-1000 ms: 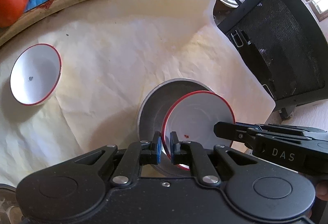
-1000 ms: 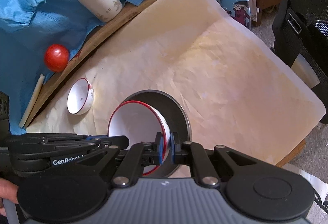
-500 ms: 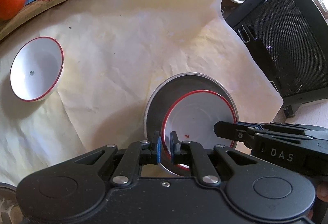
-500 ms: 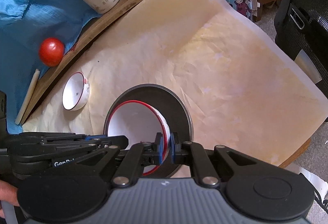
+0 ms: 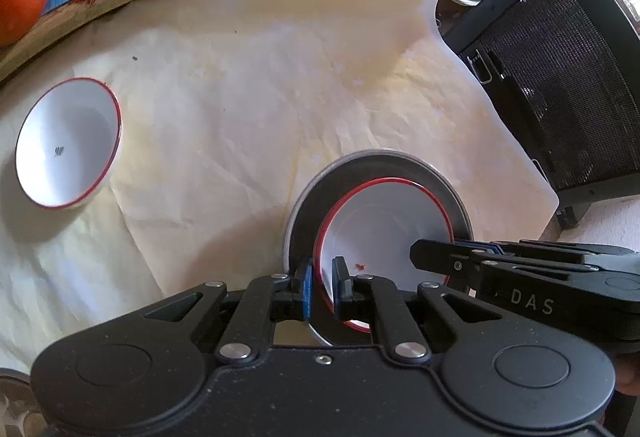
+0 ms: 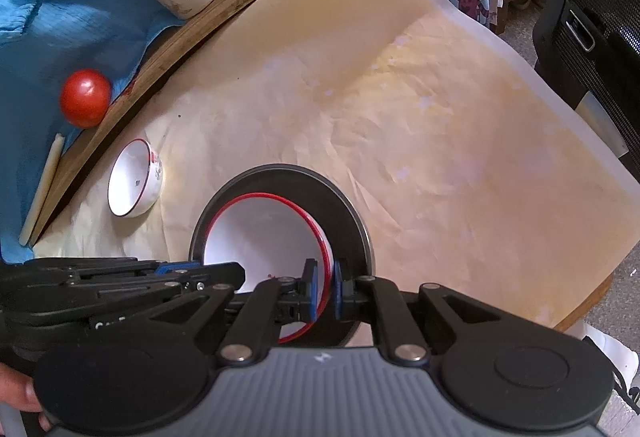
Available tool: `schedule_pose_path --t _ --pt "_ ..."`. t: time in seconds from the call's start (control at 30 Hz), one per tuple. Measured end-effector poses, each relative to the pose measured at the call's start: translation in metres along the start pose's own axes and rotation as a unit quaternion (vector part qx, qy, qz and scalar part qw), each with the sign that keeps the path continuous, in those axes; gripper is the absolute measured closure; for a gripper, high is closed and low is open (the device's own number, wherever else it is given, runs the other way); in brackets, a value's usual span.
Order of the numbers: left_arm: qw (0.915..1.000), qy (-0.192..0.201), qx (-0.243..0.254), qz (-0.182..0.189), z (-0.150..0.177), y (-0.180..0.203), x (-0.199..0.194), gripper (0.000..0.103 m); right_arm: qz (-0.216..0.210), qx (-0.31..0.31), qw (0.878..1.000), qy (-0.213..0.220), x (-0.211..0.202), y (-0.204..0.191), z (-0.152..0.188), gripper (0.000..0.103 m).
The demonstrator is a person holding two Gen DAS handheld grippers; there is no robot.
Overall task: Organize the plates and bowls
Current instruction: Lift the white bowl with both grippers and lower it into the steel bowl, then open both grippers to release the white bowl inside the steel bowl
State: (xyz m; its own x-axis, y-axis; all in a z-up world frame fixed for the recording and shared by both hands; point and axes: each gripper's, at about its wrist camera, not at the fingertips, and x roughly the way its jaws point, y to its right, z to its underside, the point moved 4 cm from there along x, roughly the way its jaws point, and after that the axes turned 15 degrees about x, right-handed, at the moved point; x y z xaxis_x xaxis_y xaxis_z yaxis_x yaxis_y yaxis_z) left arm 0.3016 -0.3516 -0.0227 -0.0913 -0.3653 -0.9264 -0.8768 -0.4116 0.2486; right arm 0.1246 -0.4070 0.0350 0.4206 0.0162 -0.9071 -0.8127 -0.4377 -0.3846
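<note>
At six o'clock, the red-rimmed white enamel bowl (image 5: 384, 233), seated in the grey metal plate (image 5: 316, 193), is pinched by both tools (image 5: 322, 287) (image 6: 325, 289); uneven release could tip it.

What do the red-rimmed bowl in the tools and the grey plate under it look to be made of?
Red-rimmed bowl: glossy white, thin wall, painted red edge; probably enamelled metal or glazed ceramic, the look leaves it open. Grey plate: dull grey with a soft sheen and a thin raised rim; likely metal, perhaps stainless steel.
</note>
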Motion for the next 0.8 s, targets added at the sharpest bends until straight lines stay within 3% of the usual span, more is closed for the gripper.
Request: schedule_pose_path --t 0.27,0.57,0.8 --pt "0.9999 0.002 -0.010 0.013 -0.002 -0.005 -0.001 0.088 0.004 -0.006 1.000 0.006 0.000 -0.003 -0.002 0.081" --pt "0.9992 0.018 -0.024 0.027 -0.002 -0.010 -0.012 0.081 0.005 -0.010 1.000 0.021 -0.008 -0.005 -0.004 0.077" --pt "0.9977 0.040 -0.039 0.039 -0.002 -0.014 -0.025 0.077 0.007 -0.028 0.999 0.040 -0.018 -0.013 -0.003 0.059"
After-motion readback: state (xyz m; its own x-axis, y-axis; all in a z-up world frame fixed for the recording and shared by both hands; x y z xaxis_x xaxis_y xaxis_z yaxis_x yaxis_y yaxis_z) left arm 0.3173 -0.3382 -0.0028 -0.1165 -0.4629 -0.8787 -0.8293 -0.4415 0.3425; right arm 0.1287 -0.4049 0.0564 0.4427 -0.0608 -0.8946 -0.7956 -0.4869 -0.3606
